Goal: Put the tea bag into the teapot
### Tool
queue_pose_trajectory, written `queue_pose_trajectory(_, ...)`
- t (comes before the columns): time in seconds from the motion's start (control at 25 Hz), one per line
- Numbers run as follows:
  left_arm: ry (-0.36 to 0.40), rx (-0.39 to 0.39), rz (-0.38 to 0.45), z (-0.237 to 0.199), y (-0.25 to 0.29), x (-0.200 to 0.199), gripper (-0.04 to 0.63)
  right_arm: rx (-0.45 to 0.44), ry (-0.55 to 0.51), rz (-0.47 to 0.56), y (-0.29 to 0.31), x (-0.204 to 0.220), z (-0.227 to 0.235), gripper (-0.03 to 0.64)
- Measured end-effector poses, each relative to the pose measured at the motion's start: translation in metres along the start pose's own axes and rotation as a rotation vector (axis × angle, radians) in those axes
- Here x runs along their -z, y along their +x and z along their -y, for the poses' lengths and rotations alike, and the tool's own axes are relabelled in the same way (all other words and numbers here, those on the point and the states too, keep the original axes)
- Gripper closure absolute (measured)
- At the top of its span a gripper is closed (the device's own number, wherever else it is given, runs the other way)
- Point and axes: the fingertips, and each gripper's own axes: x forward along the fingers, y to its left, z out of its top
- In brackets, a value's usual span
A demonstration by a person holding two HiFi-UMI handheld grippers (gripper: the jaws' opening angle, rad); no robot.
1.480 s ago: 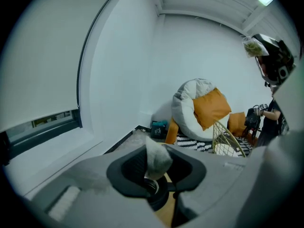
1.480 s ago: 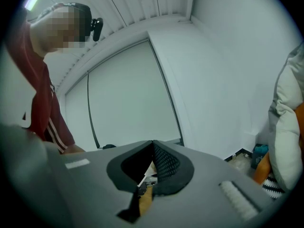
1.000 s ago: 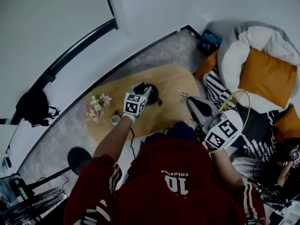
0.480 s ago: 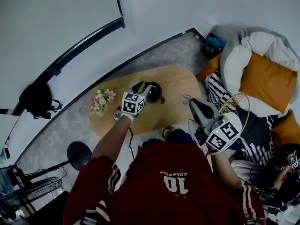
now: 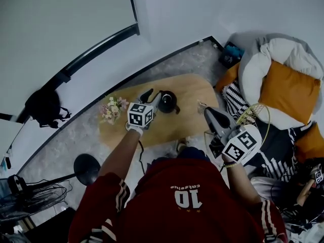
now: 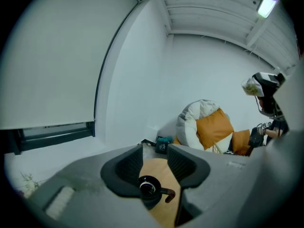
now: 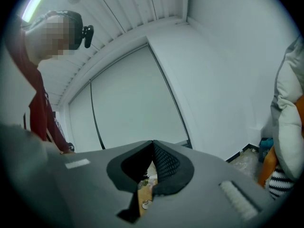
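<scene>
- The right gripper (image 5: 205, 109) is the nearer of the two to the person. It stands to the right of the teapot (image 5: 167, 101), apart from it and above the table (image 5: 192, 87). Its jaws are pressed together at the tips.
- The tea bag (image 5: 200, 104) shows as a small pale scrap at those tips, on the side that faces the teapot. I judge that it is pinched there. It is too small to tell its long axis or how it hangs.
- The coming move turns on this: the teapot lies to the left of the tea bag, so the bag must travel leftward and then down into the mouth.
- The left gripper (image 5: 153, 96) is just beside the teapot on its left. Its jaws are spread and hold nothing, and the teapot shows between them, beyond the tips.
- The teapot stands upright with its round mouth open to the top. Its handle (image 5: 176, 110) points toward the right gripper's side.
</scene>
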Motion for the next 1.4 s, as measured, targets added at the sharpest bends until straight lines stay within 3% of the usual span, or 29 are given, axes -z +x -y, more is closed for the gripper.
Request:
queue_pose_trajectory(0.32, 0.125, 0.01, 0.082, 0.034, -0.048, -0.04, 0.442, -0.024, 0.004, 0.027, -0.01, -0.004, -0.022, 0.615)
queue_pose_trajectory(0.72, 0.203, 0.06, 0.134, 0.094, -0.115, -0.066, 0.443, -0.061, -0.019, 0.066, -0.021, -0.013, -0.054, 0.615)
queue_pose_trajectory(1.4, 0.18, 0.06, 0.274, 0.126, -0.199, -0.108, 0.528, -0.136, -0.081, 0.078, -0.018, -0.013, -0.091, 0.615)
